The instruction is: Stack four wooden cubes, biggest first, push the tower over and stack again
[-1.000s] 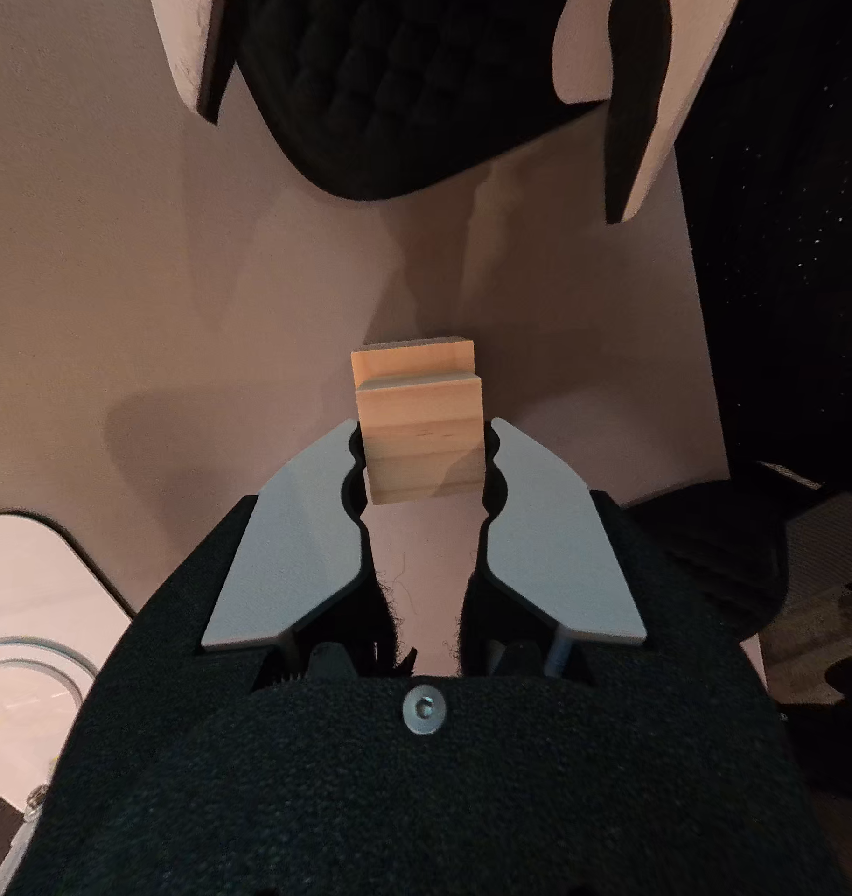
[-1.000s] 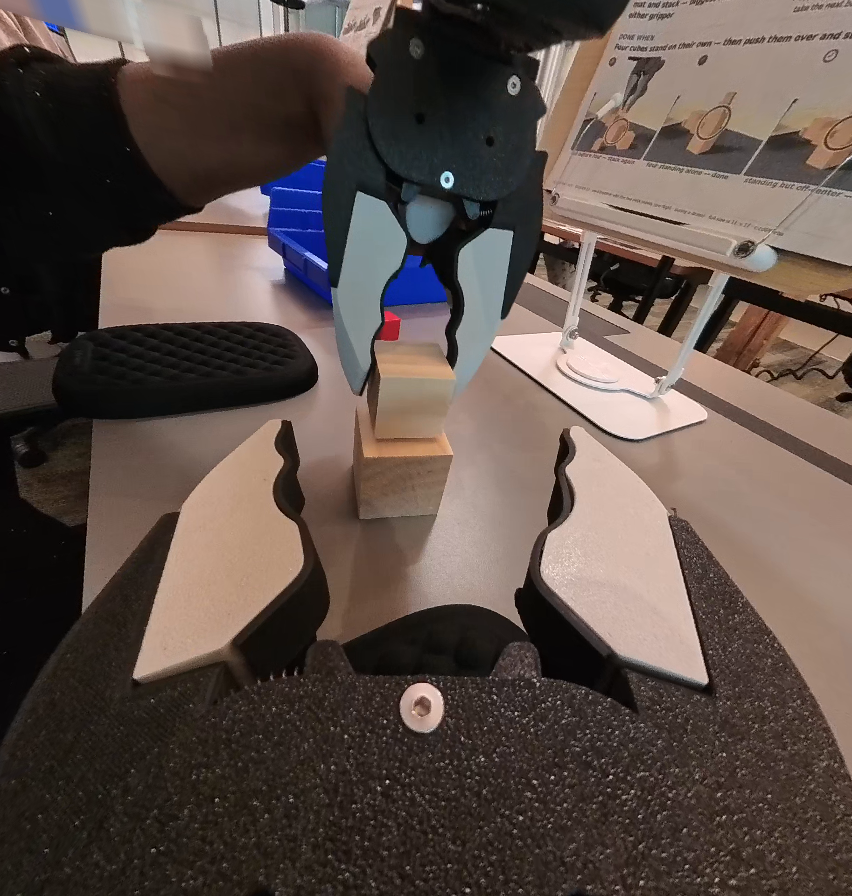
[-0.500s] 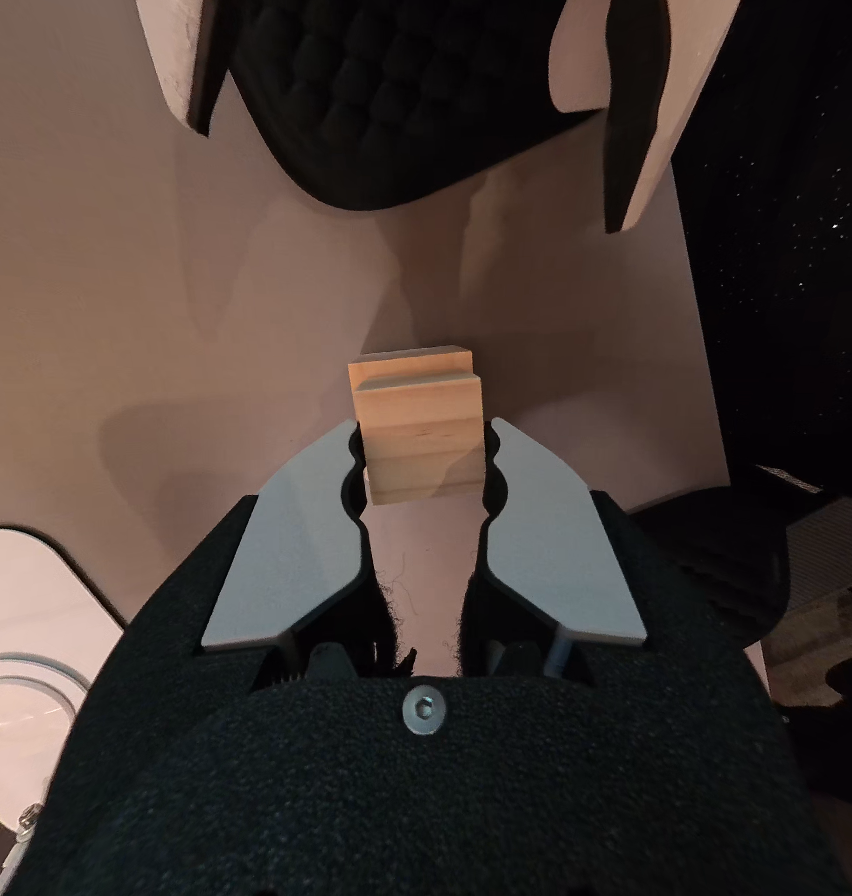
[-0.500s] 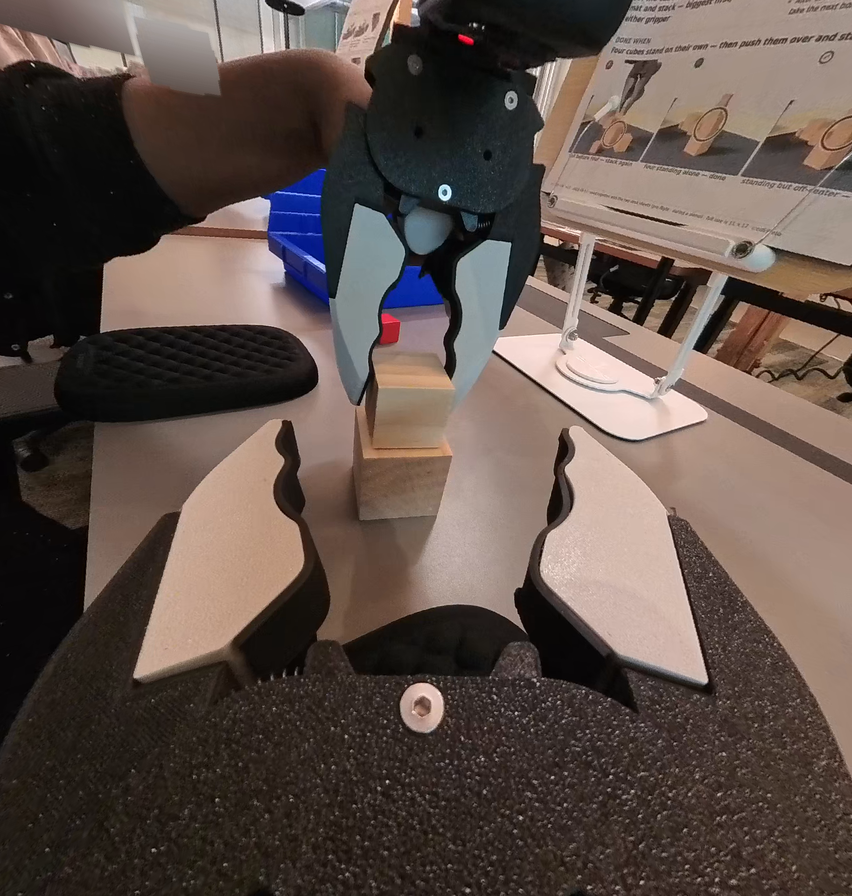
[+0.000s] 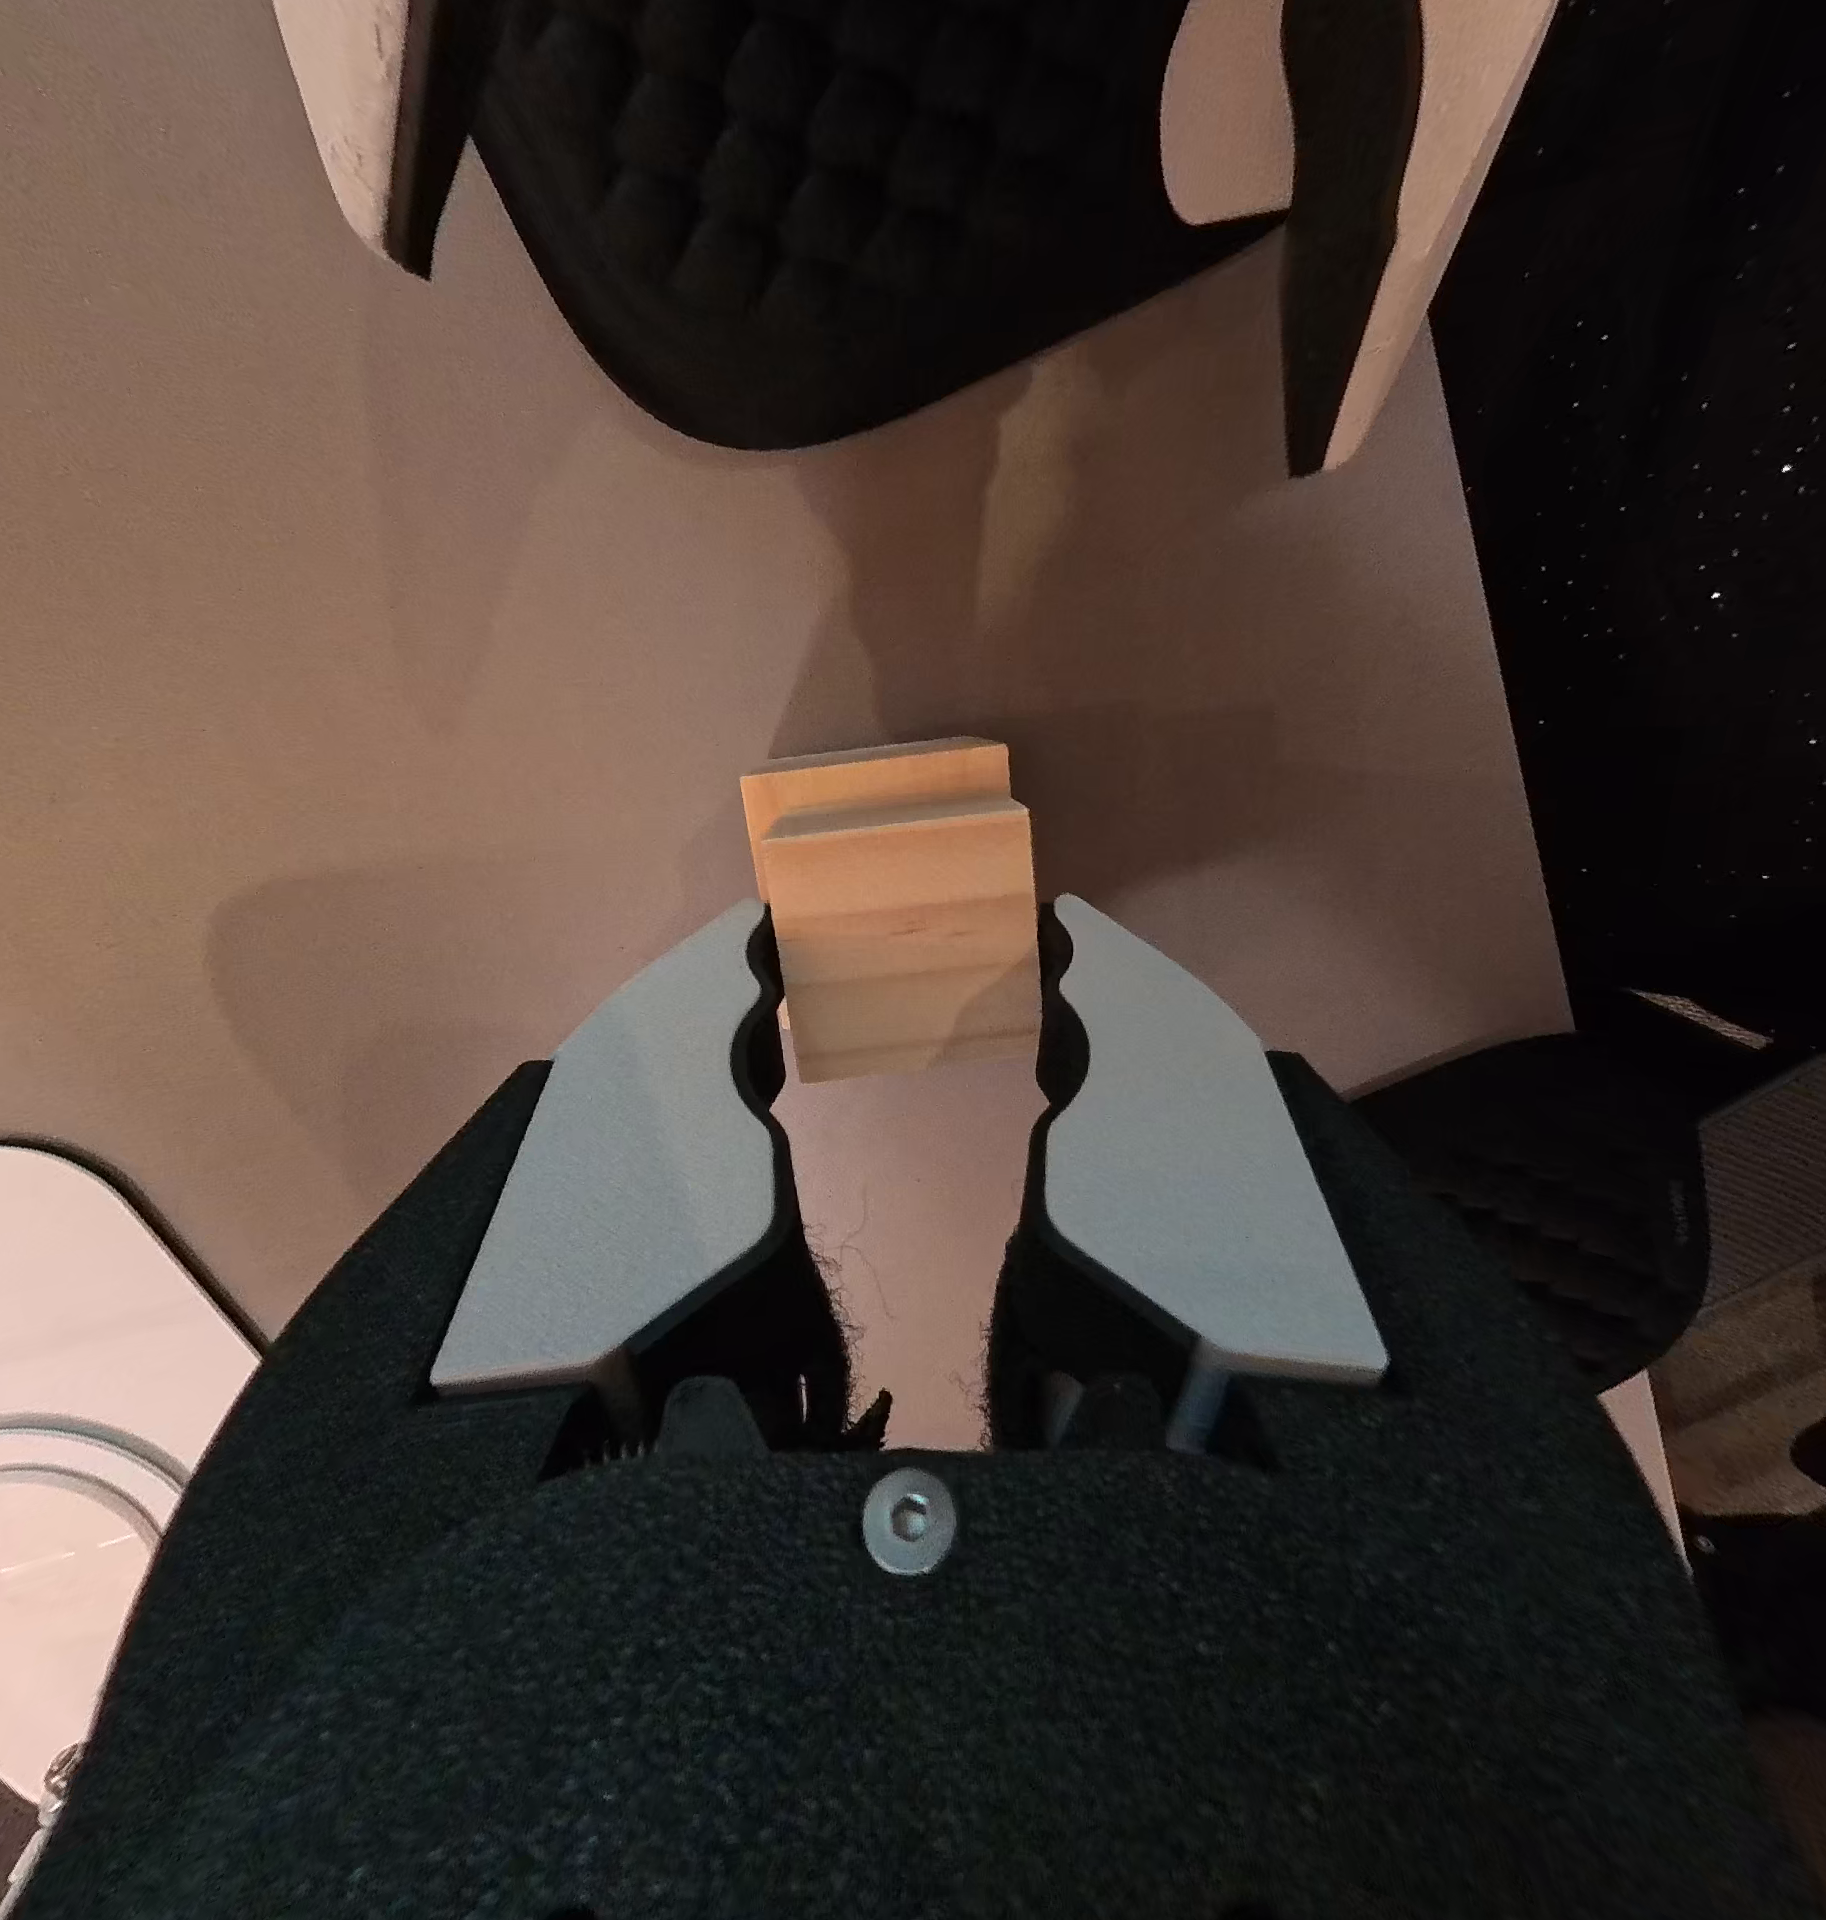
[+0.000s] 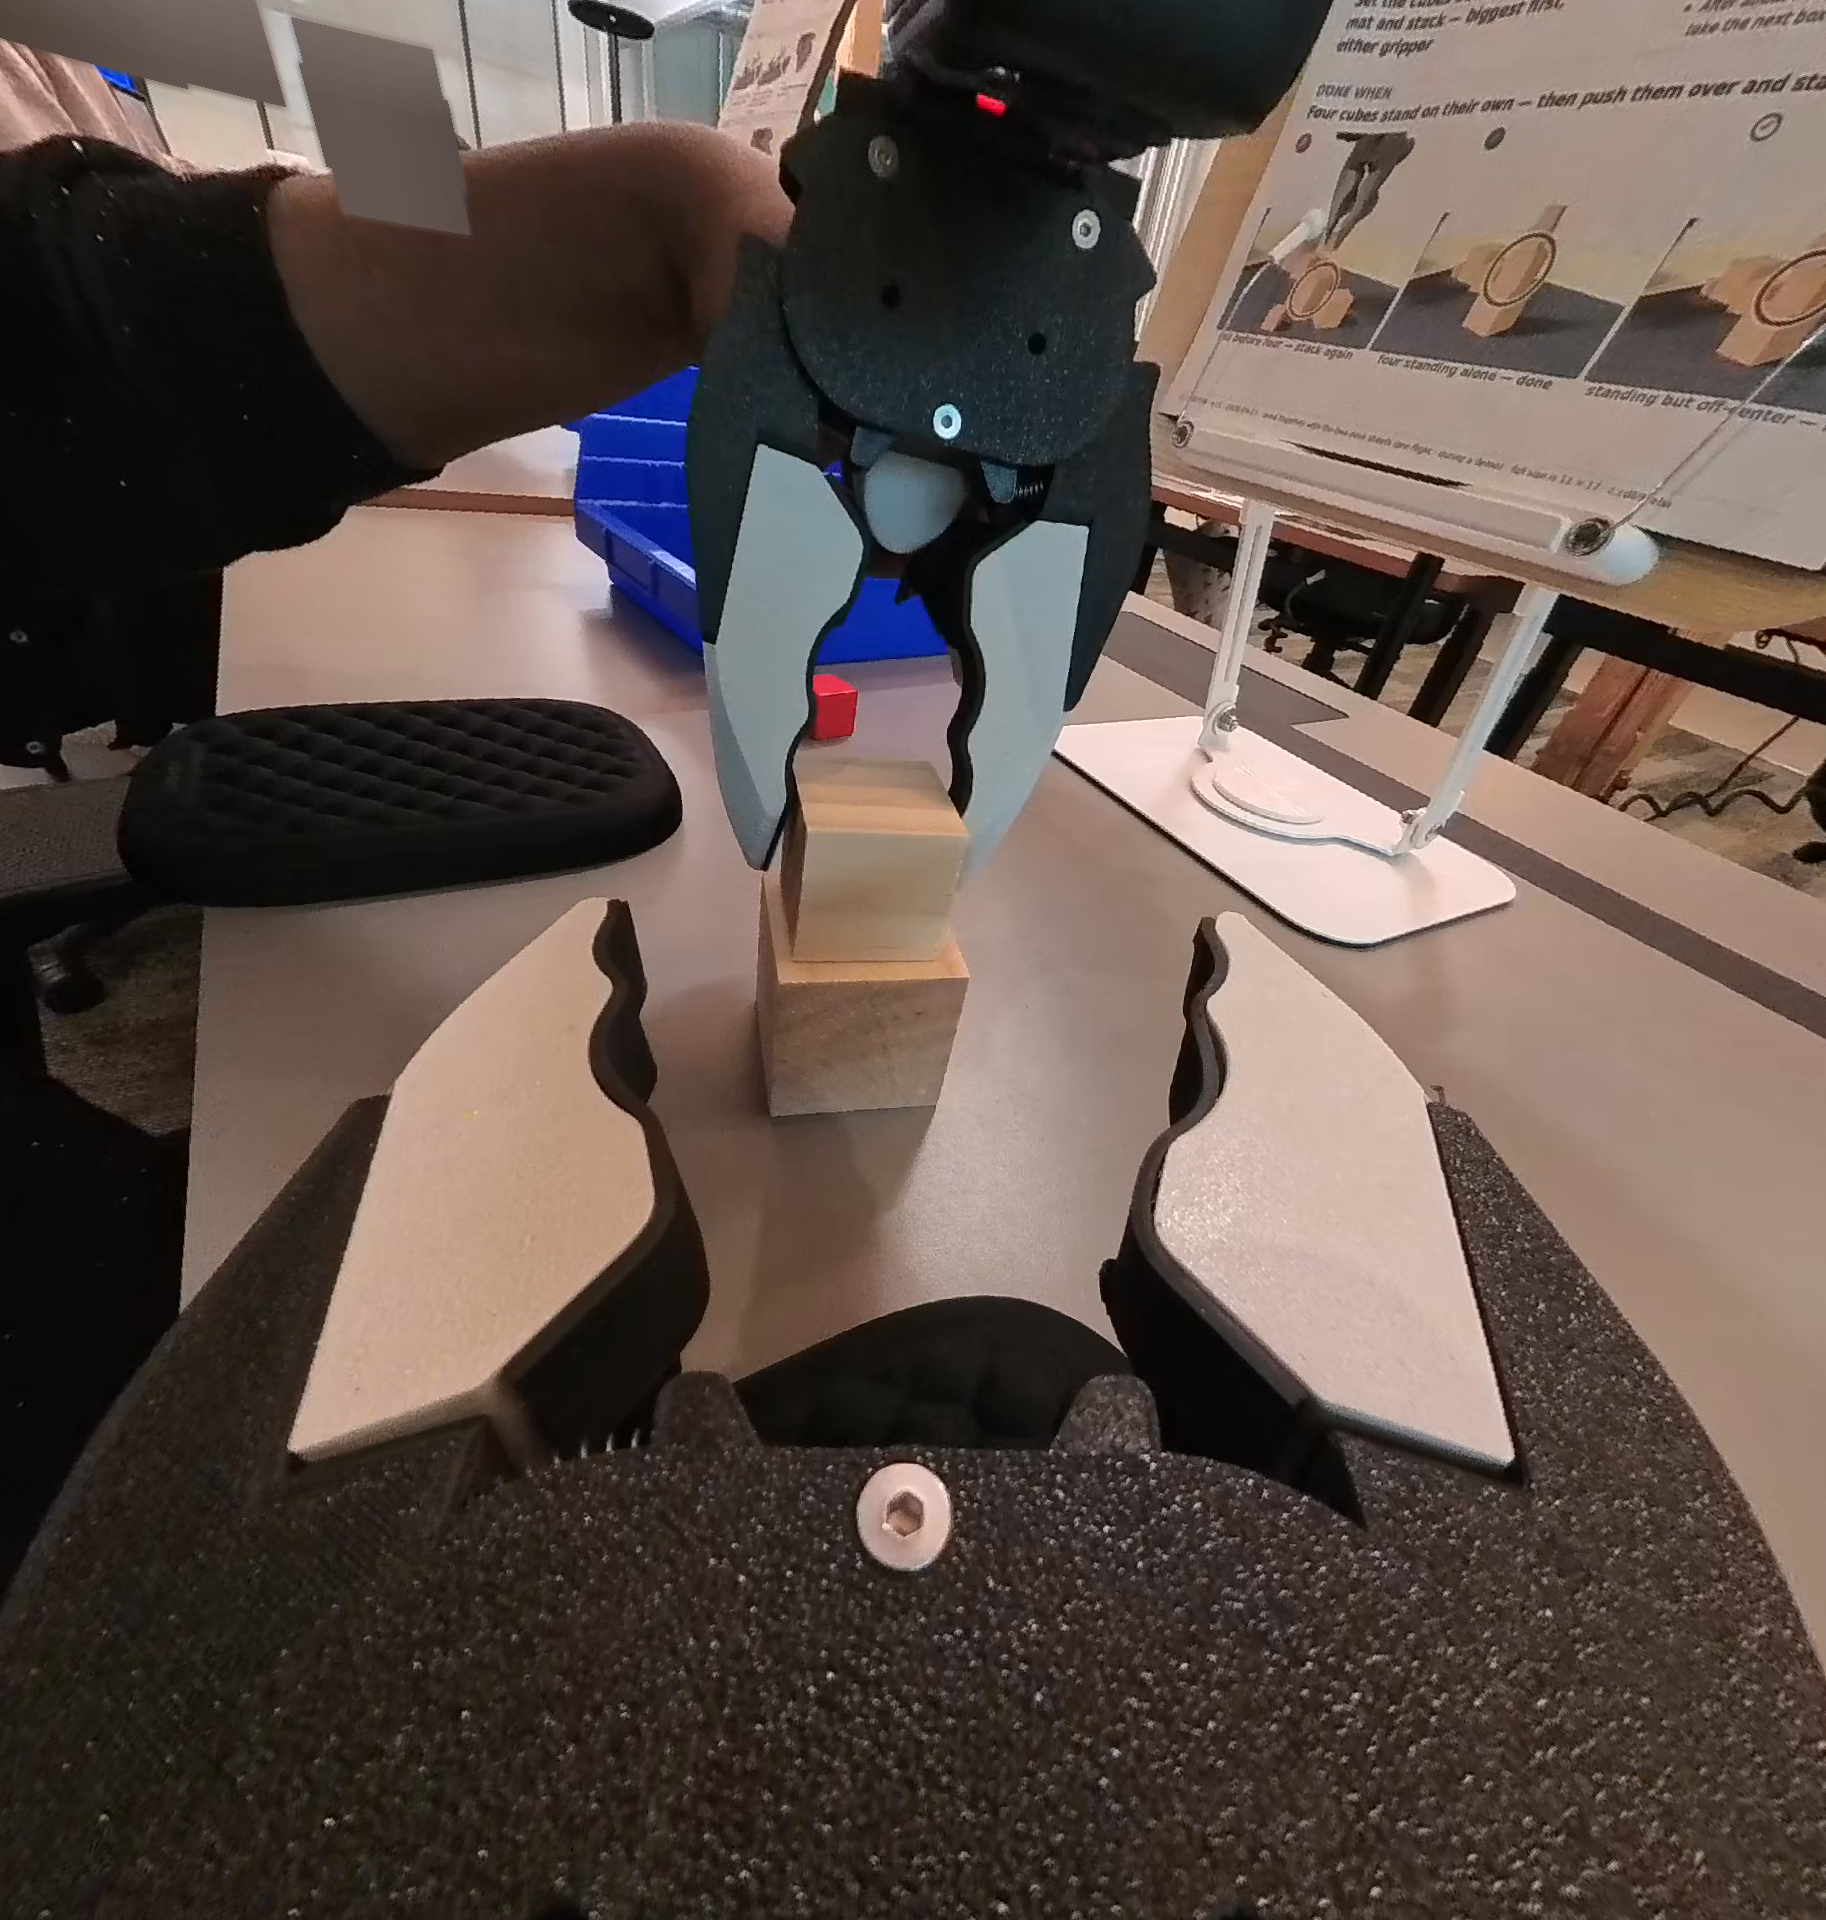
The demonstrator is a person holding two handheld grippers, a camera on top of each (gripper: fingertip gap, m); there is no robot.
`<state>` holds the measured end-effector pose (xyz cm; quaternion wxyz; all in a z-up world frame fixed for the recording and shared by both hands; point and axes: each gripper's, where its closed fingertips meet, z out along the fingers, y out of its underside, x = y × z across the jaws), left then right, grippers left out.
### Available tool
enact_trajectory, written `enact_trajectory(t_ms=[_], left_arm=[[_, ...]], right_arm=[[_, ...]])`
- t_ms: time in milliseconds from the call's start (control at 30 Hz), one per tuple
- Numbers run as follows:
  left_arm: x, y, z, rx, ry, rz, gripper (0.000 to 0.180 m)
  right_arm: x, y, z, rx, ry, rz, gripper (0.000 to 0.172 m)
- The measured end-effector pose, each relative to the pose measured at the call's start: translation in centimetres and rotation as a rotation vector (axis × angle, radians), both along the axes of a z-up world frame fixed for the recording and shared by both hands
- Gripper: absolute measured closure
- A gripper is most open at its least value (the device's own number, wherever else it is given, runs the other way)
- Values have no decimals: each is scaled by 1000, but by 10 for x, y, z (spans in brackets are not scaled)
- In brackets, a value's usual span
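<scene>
Inspection runs left to right in the right wrist view. At far left a black quilted pad (image 6: 400,795) lies flat on the grey surface (image 6: 1252,1039), well clear of the blocks. At centre the left tongs (image 6: 867,831) come down from above, clamped on the upper wooden cube (image 6: 873,883), with a pad pressed to each side face; the left wrist view confirms this, both pads bearing on that cube (image 5: 904,935). The cube sits on, or a hair above, the larger lower wooden cube (image 6: 862,1039), and contact between the 2 cannot be settled. The upper cube is offset toward the far and right edges of the lower 1, not centred. Risk 1: letting go with this offset could leave the upper cube overhanging and liable to tip. Risk 2: if the tongs part unevenly or lift at an angle, a pad may drag the cube sideways and topple both. Risk 3: pressing down further could skid the lower cube along the smooth surface. A small red cube (image 6: 834,707) and a blue bin (image 6: 639,520) stand behind, out of the way. The right tongs (image 6: 914,1029) are held wide apart, gripping nothing, low and just short of the stack; a forward drift would knock the lower cube. At right a white stand base (image 6: 1304,831) sits apart.
</scene>
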<state>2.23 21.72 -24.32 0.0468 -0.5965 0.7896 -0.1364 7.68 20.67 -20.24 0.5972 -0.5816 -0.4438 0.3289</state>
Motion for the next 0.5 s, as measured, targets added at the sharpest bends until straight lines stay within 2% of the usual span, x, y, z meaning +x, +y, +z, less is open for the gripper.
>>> enact_trajectory(t_ms=[367,433,500], left_arm=[[2,0,3,0,-13,9,131],[3,0,6,-2,-36,12,126],[6,-3,14,-25,-88,29,114]], right_arm=[[0,0,0,1,2,-1,73],[0,0,0,1,2,-1,73],[0,0,0,1,3,-1,73]])
